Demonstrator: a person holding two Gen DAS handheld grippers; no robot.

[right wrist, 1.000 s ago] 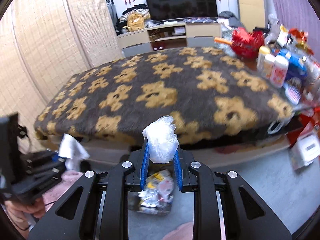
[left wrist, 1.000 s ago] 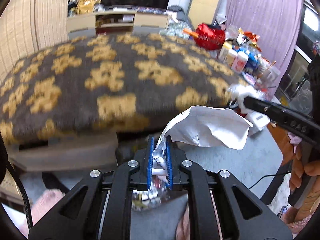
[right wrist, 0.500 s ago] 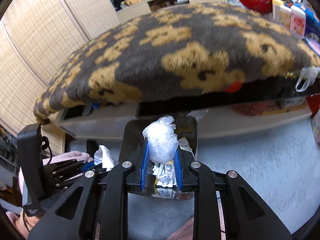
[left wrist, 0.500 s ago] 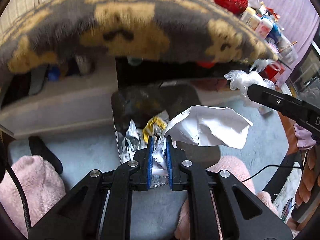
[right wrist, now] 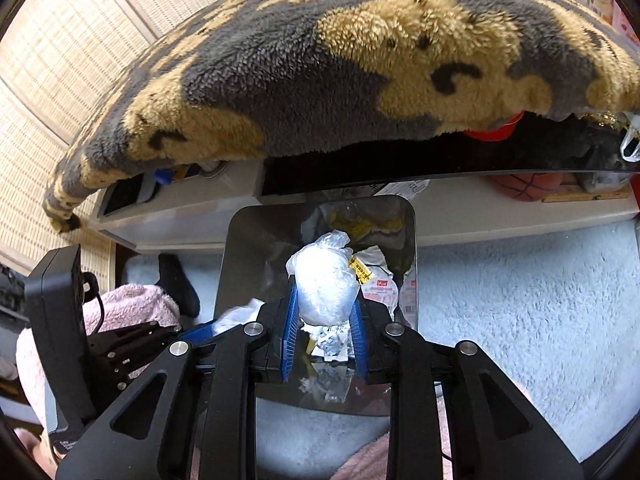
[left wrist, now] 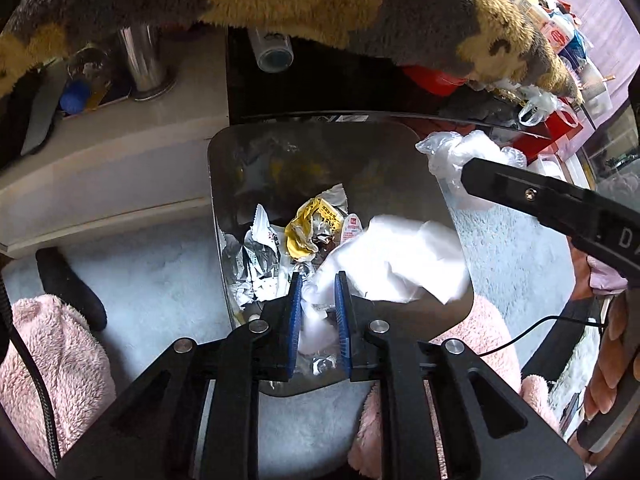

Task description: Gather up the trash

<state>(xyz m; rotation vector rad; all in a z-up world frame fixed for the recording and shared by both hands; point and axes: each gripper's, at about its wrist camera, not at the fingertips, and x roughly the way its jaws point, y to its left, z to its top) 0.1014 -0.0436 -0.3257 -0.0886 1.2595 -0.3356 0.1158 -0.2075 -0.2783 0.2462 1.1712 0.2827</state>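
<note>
The biggest thing in both views is the grey and tan bear-print blanket (right wrist: 360,60), which fills the twelve o'clock half and overhangs a low desk (right wrist: 500,208) with a pale shelf under it. Below that lies a pale blue shaggy rug (right wrist: 540,300), and standing on it at the centre is the dark, glossy trash bin (left wrist: 224,200), open at the top and already holding crumpled wrappers (left wrist: 316,228), one of them yellow. The step in hand looks like the drop: both pieces of trash hang over the bin's mouth. The left hand-held gripper (left wrist: 318,312) has its blue pads set narrow around the tail of a crumpled white paper (left wrist: 396,260), which fans out toward two o'clock above the bin. The right hand-held gripper (right wrist: 324,320) is closed on a wad of clear plastic film (right wrist: 326,284), held directly over the wrappers. The next move, I judge, calls for spreading each pair of fingers so the pieces fall inside; the paper reaches close to the rim at three o'clock and might catch there. Pink fluffy slippers (left wrist: 52,360) sit at seven o'clock, and bottles and packets (left wrist: 556,28) crowd the desk at one o'clock.
</note>
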